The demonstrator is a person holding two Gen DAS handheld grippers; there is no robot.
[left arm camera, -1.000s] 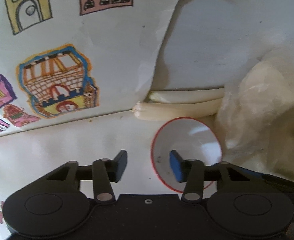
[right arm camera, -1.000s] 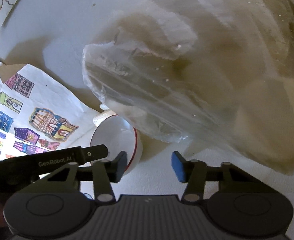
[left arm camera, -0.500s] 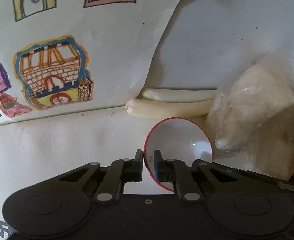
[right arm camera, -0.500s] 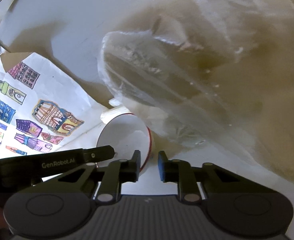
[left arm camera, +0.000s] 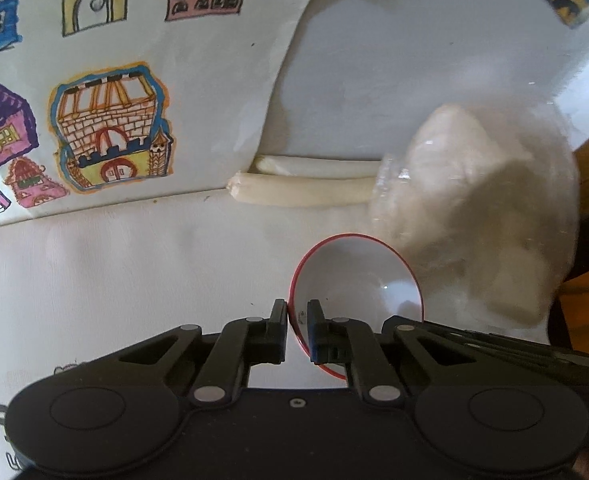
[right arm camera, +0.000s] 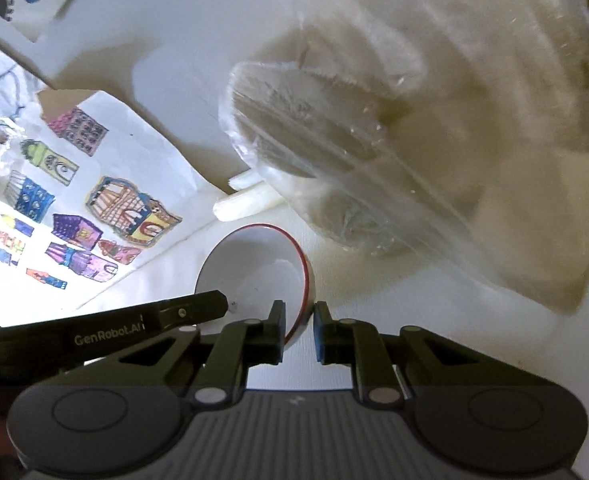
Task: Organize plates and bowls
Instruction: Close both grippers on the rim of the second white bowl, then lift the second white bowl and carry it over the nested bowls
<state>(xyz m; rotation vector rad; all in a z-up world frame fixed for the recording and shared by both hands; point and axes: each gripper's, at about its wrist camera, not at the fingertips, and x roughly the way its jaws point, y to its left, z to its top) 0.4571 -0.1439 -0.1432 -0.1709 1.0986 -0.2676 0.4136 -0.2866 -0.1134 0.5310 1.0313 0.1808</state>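
Left gripper (left arm camera: pixel 297 320) and right gripper (right arm camera: pixel 299 322) both clamp the bowl (left arm camera: pixel 358 280) rim; uneven pulls risk twisting it loose.

- I see one small white bowl (left arm camera: pixel 358 276) with a thin red rim, empty and upright on the white tabletop.
- It sits just in front of two pale rolled sticks and beside a clear plastic bag.
- Its rim is pinched on two opposite sides, left and right.
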